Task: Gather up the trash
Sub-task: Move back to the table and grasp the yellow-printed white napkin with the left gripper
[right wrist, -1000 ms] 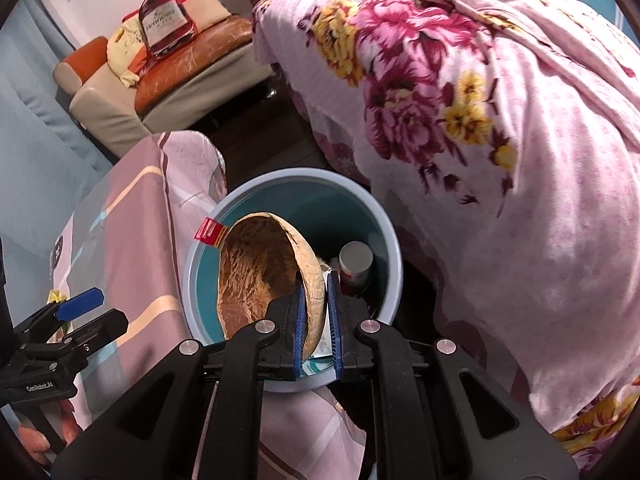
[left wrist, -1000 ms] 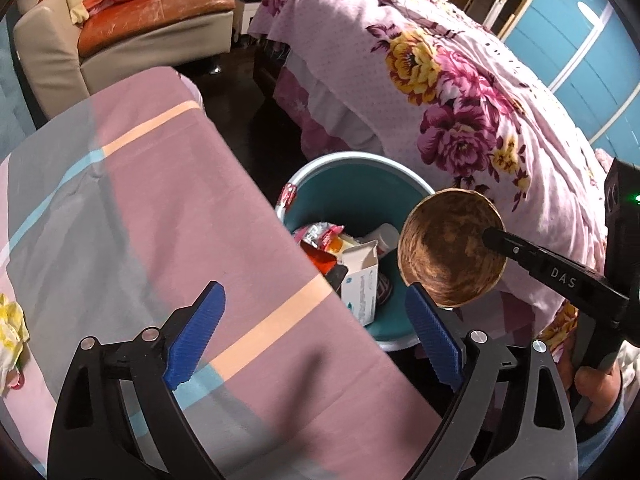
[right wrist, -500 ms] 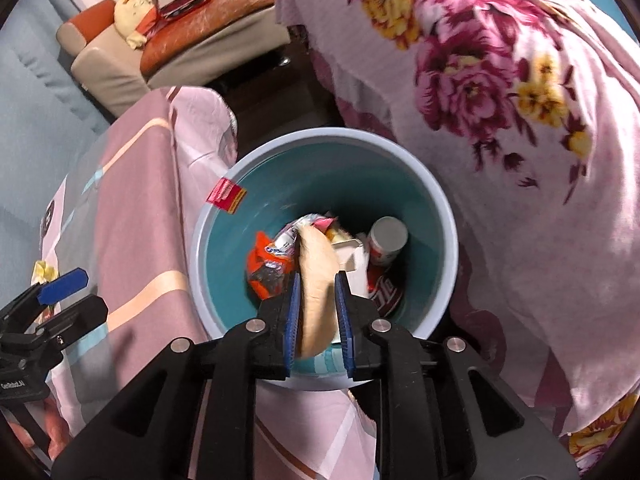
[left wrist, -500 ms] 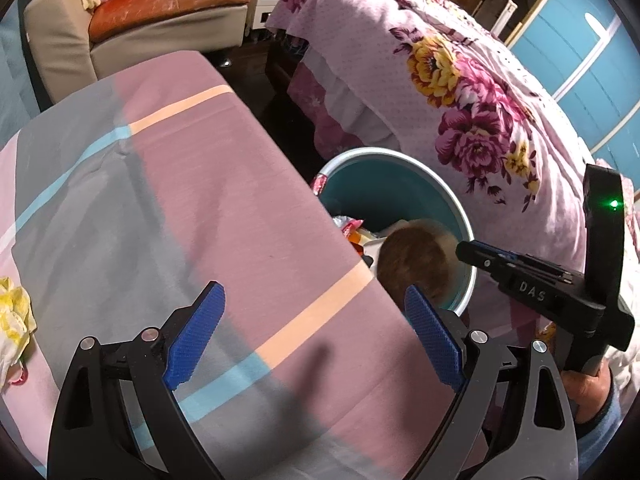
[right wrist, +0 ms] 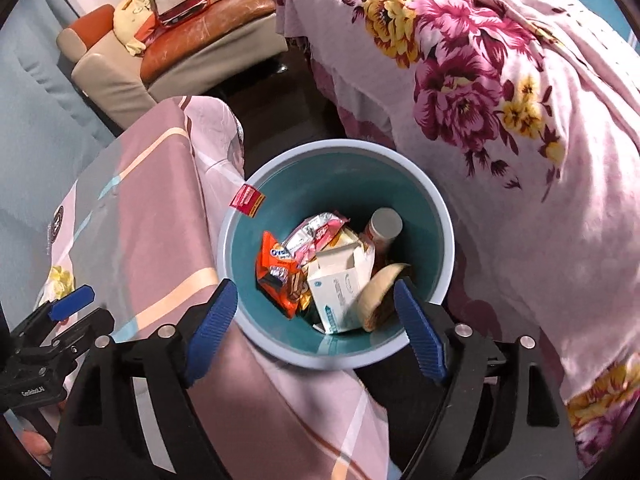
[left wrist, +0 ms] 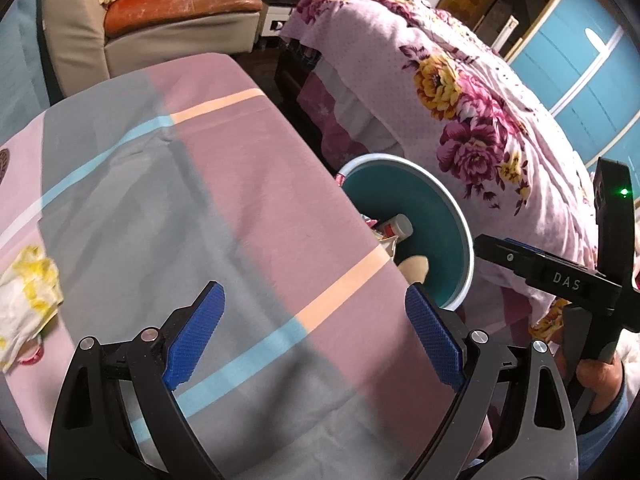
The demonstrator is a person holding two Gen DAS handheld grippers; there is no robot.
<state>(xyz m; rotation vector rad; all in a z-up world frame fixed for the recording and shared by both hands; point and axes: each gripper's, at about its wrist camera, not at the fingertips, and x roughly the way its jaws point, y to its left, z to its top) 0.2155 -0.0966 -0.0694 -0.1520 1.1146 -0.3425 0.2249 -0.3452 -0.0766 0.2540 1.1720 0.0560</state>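
A teal bin [right wrist: 440,240] stands on the floor between the table and the bed; it also shows in the left wrist view [left wrist: 448,216]. Inside lie a brown coconut-shell bowl [right wrist: 378,294], a white carton [right wrist: 340,284], an orange snack bag [right wrist: 280,272], a pink wrapper [right wrist: 316,232] and a small bottle [right wrist: 384,226]. My right gripper [right wrist: 316,328] is open and empty just above the bin's near rim. My left gripper [left wrist: 314,338] is open and empty over the striped tablecloth [left wrist: 200,208]. A crumpled yellow-white wrapper [left wrist: 28,292] lies at the table's left edge.
A bed with a floral pink cover [right wrist: 520,100] rises to the right of the bin. A sofa [right wrist: 180,40] with cushions stands at the back. Dark floor lies between table, bed and sofa.
My right gripper opened and let go of the brown bowl, which dropped into the bin. My left gripper drew back over the table.
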